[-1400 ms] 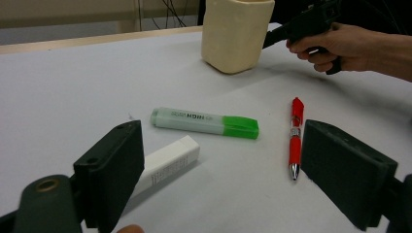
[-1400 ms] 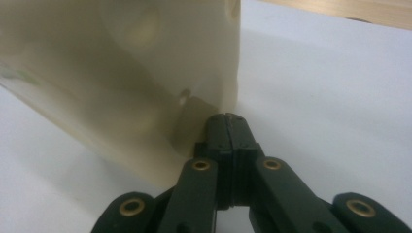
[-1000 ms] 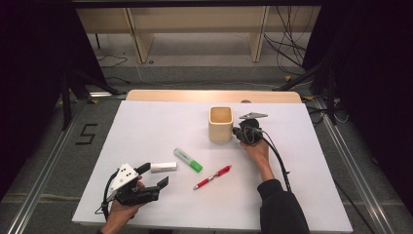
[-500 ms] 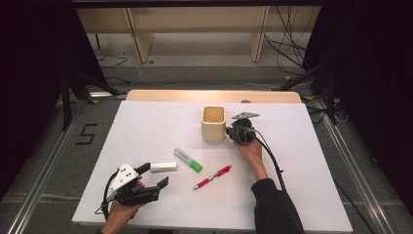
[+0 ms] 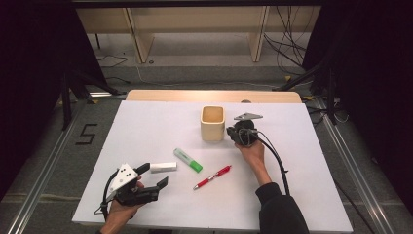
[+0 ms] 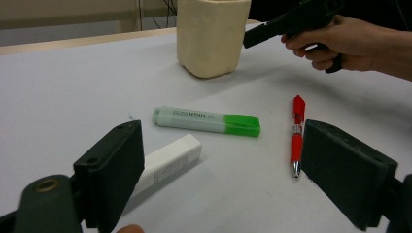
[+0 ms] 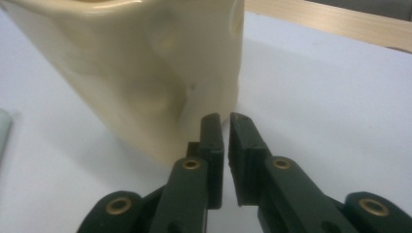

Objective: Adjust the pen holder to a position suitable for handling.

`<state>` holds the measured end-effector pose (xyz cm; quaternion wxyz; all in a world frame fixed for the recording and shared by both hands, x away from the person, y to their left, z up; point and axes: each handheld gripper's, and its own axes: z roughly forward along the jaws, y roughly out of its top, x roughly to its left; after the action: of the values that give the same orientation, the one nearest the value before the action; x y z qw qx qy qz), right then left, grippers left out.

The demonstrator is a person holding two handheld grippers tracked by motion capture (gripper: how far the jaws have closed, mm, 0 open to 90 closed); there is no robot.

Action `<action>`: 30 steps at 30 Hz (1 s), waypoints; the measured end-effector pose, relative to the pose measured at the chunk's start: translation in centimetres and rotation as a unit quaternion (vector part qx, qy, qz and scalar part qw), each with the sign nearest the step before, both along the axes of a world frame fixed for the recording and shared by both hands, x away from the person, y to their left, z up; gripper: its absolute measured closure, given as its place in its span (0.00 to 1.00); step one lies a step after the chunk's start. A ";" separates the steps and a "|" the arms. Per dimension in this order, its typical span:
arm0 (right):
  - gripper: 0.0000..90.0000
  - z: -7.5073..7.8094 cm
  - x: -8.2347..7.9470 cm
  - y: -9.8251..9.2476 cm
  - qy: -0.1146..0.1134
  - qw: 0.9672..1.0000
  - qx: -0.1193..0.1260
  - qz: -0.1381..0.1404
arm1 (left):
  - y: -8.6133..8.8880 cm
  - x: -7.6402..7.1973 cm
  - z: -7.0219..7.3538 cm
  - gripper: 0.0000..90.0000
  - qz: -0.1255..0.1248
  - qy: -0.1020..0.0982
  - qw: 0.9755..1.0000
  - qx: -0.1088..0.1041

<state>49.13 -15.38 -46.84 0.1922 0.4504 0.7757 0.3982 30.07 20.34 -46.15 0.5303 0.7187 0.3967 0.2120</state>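
The cup [image 5: 213,123] has slid left with the right gripper [image 7: 226,127], jaws just parting, nothing between; highlighter [image 5: 188,160] nearby.

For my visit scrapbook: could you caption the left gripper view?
Open left gripper over a white eraser, green highlighter and red pen, cream cup behind.

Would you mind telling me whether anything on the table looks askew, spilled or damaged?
Nothing stands out. The cream cup stands upright on the white table, and the green highlighter, red pen and white eraser lie flat and apart. Nothing looks spilled or broken.
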 end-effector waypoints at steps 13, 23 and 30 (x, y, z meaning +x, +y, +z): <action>0.58 1.7 -5.6 -3.2 -0.032 0.999 0.035 0.021 | 1.2 1.4 0.7 0.18 0.008 0.026 1.000 0.016; 0.43 2.2 -10.1 -3.7 -0.043 0.995 0.075 0.057 | 1.1 3.7 1.7 0.18 -0.022 0.052 0.996 0.071; 0.38 3.0 -12.3 -3.9 -0.056 0.992 0.087 0.072 | 0.5 5.0 2.2 0.18 -0.046 0.067 0.989 0.121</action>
<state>36.82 -19.27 -43.79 0.1659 0.3858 0.7564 0.5016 35.11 20.87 -43.97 0.4204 0.8077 0.3694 0.1855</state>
